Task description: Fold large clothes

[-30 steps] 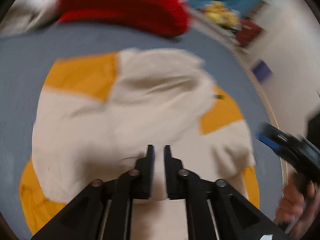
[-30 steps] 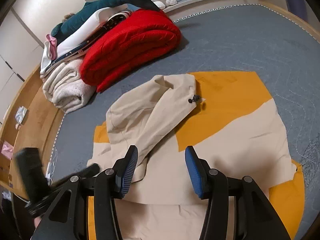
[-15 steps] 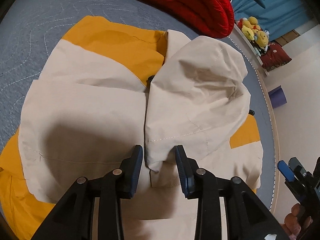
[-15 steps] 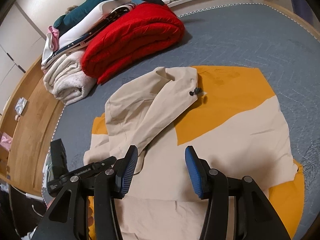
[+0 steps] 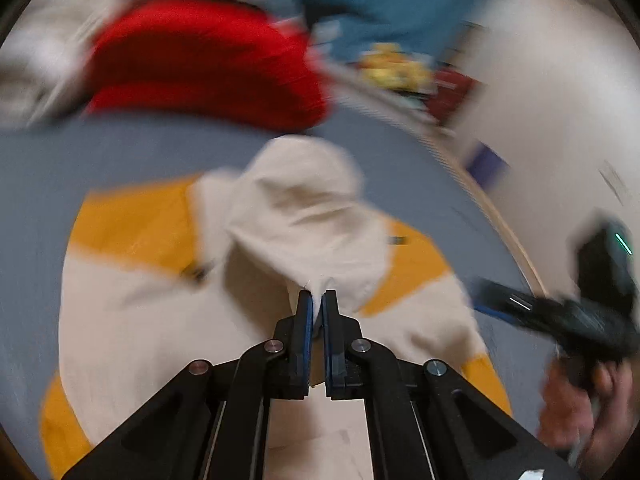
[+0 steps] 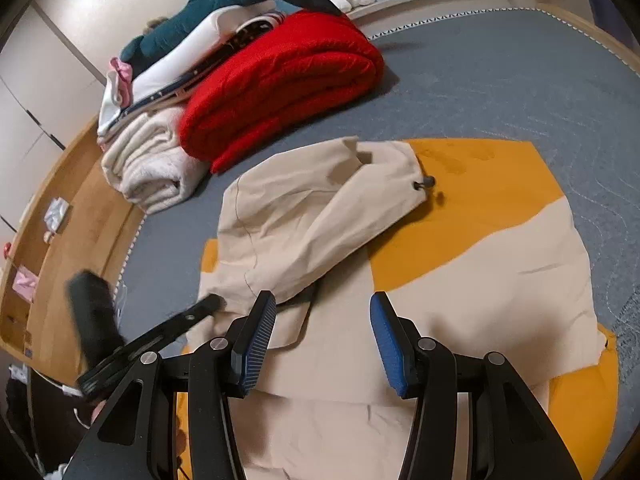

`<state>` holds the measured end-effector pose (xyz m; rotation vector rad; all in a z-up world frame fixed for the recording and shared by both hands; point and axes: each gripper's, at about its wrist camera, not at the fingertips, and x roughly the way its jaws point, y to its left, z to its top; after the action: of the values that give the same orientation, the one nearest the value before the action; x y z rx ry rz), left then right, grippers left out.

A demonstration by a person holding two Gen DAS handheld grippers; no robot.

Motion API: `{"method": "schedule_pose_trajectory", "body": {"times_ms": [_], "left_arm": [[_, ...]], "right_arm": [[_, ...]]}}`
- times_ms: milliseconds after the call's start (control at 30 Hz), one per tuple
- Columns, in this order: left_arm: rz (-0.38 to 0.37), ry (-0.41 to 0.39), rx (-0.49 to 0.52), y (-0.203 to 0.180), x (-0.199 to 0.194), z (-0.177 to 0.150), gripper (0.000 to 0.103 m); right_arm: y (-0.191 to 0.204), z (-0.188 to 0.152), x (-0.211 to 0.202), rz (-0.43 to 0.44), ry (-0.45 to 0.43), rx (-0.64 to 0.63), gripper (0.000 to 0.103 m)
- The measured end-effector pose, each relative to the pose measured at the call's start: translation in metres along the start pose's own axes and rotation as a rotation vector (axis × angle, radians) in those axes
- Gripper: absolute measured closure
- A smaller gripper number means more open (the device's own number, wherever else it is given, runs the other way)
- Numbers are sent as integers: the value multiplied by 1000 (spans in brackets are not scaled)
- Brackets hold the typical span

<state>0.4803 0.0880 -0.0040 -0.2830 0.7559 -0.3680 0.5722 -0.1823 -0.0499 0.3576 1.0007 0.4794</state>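
Our left gripper (image 5: pixel 316 300) pinches the hood (image 5: pixel 304 216) by a thin edge; it may slip out. Our right gripper (image 6: pixel 322 344) hangs open over the jacket (image 6: pixel 480 292).

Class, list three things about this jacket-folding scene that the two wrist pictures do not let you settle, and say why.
1. Left wrist view: motion blur smears the red blanket and the shelf items behind it.
2. Right wrist view: the left gripper is blurred, so its grip on the jacket is unclear there.
3. Right wrist view: the right gripper hides the jacket's near hem.
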Motion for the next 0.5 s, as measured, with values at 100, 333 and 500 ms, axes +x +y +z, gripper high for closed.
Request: {"method": "schedule_pose_trajectory", "body": {"times_ms": [100,333,500], "left_arm": [[-154,90,177,-45,0,-6,100],[-172,434,314,-75,63,-67,100],[-191,469,305,-82,72,-70,100]], "right_arm": [[-5,5,-8,47,-32,32,52],[-24,10,-9,124,-41,162,47],[-25,6,15,174,46,184,46]]}}
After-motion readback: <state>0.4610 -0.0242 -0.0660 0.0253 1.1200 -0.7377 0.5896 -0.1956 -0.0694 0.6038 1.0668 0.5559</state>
